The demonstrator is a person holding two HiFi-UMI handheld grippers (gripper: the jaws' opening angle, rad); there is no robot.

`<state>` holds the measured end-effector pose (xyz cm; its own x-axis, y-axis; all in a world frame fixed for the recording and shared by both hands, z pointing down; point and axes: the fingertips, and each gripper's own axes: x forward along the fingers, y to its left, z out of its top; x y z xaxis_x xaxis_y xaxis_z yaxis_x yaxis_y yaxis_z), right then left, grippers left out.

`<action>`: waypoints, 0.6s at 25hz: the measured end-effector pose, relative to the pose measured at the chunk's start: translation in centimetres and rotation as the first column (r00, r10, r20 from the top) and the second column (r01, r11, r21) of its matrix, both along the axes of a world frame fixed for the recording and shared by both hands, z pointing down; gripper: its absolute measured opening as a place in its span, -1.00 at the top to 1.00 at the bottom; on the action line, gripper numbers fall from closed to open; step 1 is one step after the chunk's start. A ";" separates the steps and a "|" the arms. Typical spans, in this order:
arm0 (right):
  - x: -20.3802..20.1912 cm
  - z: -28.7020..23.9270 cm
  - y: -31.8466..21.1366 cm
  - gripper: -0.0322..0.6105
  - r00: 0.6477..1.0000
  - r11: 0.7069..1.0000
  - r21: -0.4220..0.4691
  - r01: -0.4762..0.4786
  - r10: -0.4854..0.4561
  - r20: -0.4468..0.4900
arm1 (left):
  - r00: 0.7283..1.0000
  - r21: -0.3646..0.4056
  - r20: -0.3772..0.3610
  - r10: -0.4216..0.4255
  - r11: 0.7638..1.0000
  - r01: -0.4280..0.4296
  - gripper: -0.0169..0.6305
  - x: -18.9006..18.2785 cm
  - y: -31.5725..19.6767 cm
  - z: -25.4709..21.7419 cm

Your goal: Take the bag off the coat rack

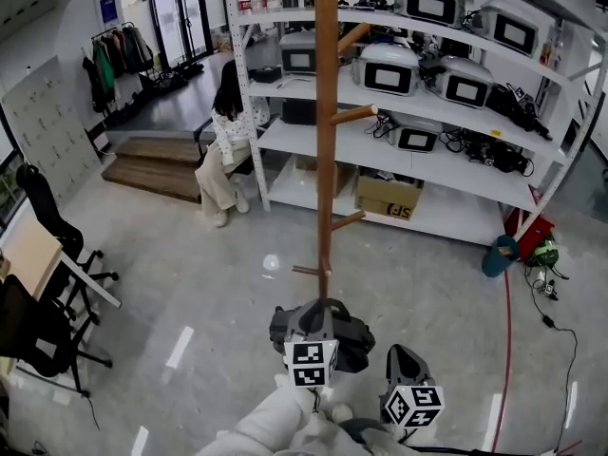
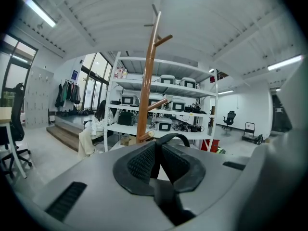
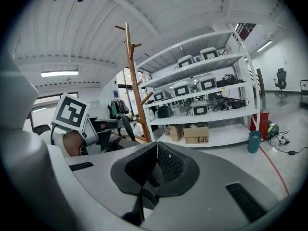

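Observation:
The wooden coat rack stands straight ahead, its pole rising past several pegs. Right at its foot hangs a dark grey bag, under my left gripper. In the left gripper view the jaws are shut on the bag's black strap, which loops up above the pads. A short peg end shows just behind the loop, and whether they touch I cannot tell. My right gripper is low to the right of the bag, pads together with nothing between them. It looks at the rack and the bag.
White shelving with monitors and cables fills the space behind the rack, with a cardboard box on its lowest shelf. A person sits at its left end. Office chairs and a desk stand at the left. A red cable crosses the floor at the right.

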<state>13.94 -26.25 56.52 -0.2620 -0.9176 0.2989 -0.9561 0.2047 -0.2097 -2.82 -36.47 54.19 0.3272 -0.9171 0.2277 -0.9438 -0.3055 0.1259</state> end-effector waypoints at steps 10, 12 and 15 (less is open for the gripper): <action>-4.8 -0.9 -0.5 0.86 0.982 0.982 0.030 0.185 -0.185 0.027 | 0.999 -0.042 -0.019 -0.040 0.998 0.039 0.86 0.6 6.6 -0.2; -5.2 -0.8 -0.2 0.86 0.977 0.977 0.030 0.209 -0.210 0.040 | 0.999 -0.032 -0.004 -0.053 0.998 0.053 0.86 0.7 8.1 -0.3; -5.2 -1.1 0.2 0.86 0.970 0.970 0.042 0.238 -0.240 0.048 | 0.997 -0.010 0.010 -0.071 0.997 0.071 0.86 0.8 9.9 -0.8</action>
<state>8.76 -26.03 55.44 -0.4895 -0.8363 0.2471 -0.8664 0.4343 -0.2466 -1.98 -26.53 53.42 0.2589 -0.9356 0.2401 -0.9643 -0.2362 0.1196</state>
